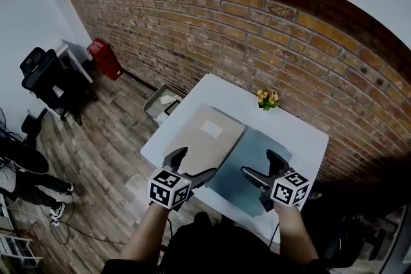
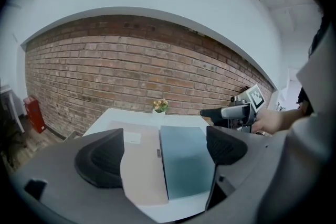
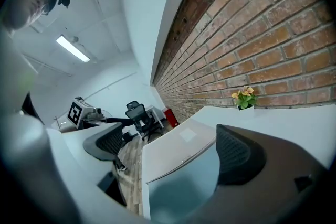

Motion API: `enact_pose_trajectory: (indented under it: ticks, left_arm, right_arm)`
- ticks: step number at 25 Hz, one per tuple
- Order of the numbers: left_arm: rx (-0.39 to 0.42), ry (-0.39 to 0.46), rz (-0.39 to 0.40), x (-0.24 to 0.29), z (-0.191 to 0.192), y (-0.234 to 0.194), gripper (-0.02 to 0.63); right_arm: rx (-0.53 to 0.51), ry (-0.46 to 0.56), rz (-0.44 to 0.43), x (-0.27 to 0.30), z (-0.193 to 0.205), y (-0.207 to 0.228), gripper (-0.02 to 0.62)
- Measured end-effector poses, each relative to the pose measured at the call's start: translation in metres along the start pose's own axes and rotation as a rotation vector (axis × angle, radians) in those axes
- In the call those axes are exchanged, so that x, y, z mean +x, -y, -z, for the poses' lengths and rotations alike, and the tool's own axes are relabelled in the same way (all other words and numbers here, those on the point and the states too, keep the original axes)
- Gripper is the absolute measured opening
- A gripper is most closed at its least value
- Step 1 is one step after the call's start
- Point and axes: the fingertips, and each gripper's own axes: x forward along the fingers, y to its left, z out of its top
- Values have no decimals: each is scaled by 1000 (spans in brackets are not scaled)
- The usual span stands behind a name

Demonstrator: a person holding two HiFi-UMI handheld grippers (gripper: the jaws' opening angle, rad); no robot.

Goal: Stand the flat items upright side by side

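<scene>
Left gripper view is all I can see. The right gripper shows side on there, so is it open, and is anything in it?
Observer: The right gripper is open. In its own view the jaws stand apart with nothing held, over the teal flat item.
Operator: Anything on the ground next to the table?
Observer: Yes. The head view shows a grey box on the floor by the table's far left corner.
Operator: And farther left than that?
Observer: A black office chair stands out beyond the red container.
</scene>
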Motion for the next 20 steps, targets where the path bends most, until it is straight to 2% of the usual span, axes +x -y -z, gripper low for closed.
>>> enact_pose_trajectory:
  ticks: [9,15,20]
  left_arm:
    - [7,22,84,-17,6,-22,514]
    - [36,52,134,-30,7,-32,512]
    - [40,19,187,-20,20,-21,512]
  right_arm:
    - [-1,-18,92,15,11,-28,565]
    - [-40,-11,143,22,12,-55,565]
    - [-52,-29,196,12,19,-46,565]
